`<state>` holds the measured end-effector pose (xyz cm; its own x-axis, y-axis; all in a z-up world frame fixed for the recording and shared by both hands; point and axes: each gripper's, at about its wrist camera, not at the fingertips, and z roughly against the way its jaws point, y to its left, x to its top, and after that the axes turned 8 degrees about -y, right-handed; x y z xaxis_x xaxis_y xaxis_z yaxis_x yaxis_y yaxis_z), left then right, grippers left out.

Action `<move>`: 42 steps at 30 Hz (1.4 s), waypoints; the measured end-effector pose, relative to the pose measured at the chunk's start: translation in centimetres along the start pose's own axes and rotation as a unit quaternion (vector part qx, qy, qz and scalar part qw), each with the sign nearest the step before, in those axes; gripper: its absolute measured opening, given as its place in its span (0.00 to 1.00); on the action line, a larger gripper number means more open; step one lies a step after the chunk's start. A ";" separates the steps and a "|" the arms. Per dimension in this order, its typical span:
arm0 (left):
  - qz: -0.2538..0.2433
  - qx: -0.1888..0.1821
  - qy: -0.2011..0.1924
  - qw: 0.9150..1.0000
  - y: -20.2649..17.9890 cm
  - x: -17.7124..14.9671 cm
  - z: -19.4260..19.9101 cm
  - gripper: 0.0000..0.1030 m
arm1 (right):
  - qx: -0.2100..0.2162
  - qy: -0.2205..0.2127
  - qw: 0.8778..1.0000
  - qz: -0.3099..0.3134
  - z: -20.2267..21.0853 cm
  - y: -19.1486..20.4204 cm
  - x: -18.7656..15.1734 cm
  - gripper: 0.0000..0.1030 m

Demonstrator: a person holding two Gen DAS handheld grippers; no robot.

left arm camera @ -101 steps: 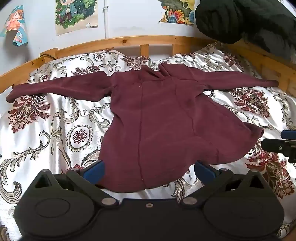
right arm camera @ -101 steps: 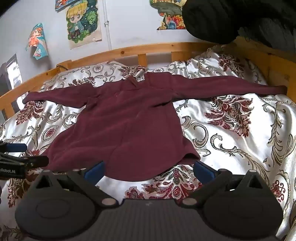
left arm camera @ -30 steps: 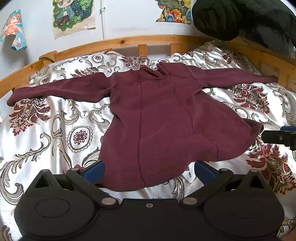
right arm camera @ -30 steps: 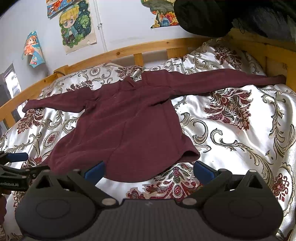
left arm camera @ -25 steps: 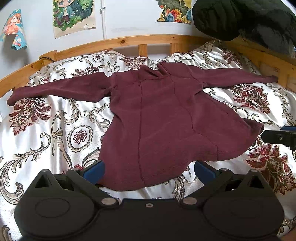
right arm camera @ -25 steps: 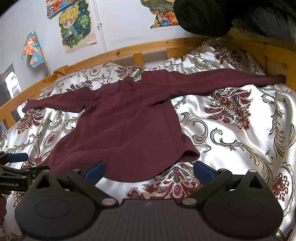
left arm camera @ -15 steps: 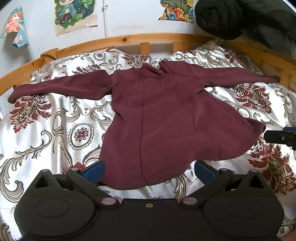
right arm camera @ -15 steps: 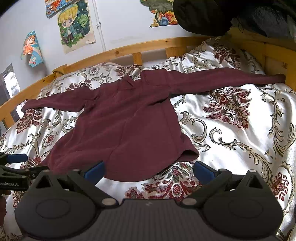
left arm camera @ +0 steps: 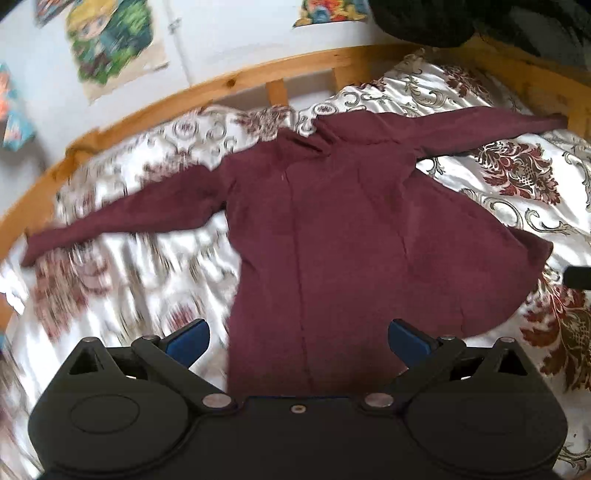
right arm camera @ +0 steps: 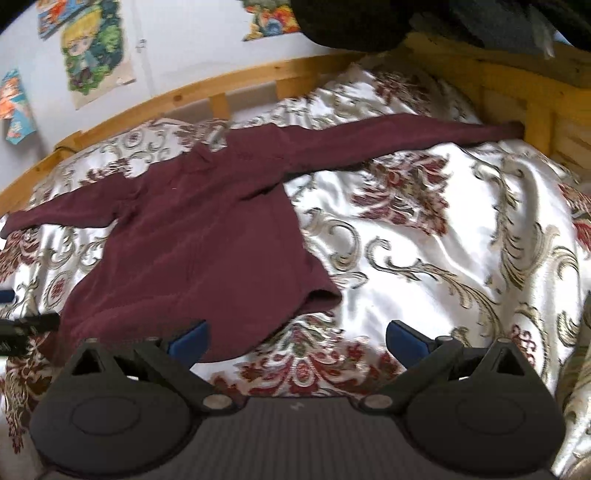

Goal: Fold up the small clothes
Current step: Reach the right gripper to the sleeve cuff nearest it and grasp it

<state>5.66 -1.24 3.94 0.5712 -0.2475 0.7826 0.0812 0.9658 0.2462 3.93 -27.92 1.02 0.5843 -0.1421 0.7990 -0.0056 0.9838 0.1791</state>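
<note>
A dark red long-sleeved garment (left arm camera: 332, 240) lies flat on the patterned bedspread (left arm camera: 122, 280), collar toward the headboard and both sleeves spread wide. My left gripper (left arm camera: 297, 338) is open, its blue pads straddling the lower hem from just above. In the right wrist view the same garment (right arm camera: 207, 236) sits left of centre, its right sleeve (right arm camera: 399, 138) reaching the wooden side rail. My right gripper (right arm camera: 295, 339) is open above the bedspread beside the hem's right corner, nothing between its fingers. The left gripper's tip (right arm camera: 26, 325) shows at that view's left edge.
A wooden headboard rail (left arm camera: 236, 79) curves behind the bed, and a wooden side rail (right arm camera: 532, 110) stands at the right. Dark bundled fabric (right arm camera: 369, 22) hangs over the upper right. Cartoon posters (left arm camera: 114, 48) are on the wall. Bare bedspread (right arm camera: 443, 251) spreads right of the garment.
Both grippers have moved forward and turned, so the garment shifted in each view and the frames are blurred. The garment itself lies as before. Both grippers stay open.
</note>
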 end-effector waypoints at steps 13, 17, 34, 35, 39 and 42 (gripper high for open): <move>0.016 0.029 0.026 0.999 -0.7 10.1 -5.5 0.99 | -0.030 0.015 0.999 -0.022 -4.3 -4.8 5.2 1.00; 0.023 0.022 0.018 0.999 -2.1 10.4 -8.6 0.99 | -0.028 -0.032 0.999 -0.009 -6.3 -7.1 8.2 1.00; 0.090 0.003 0.059 0.994 -4.3 10.0 -18.3 0.99 | -0.162 -0.192 0.943 -0.217 -19.0 -25.0 16.4 0.88; 0.095 0.004 0.058 0.994 -4.2 10.0 -18.4 0.99 | -0.156 -0.195 0.942 -0.225 -19.4 -25.4 16.4 0.84; 0.112 0.016 0.058 0.992 -3.7 9.7 -18.5 0.99 | -0.132 -0.212 0.939 -0.234 -20.7 -26.8 17.1 0.67; 0.125 0.021 0.064 0.990 -3.1 9.4 -18.2 0.99 | -0.127 -0.205 0.938 -0.247 -21.3 -27.3 16.8 0.32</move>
<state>25.65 -5.14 0.07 0.6679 0.0134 0.7441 -0.1079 0.9910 0.0790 31.18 -54.85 -2.69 0.1020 -0.5666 0.8176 0.4079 0.7735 0.4851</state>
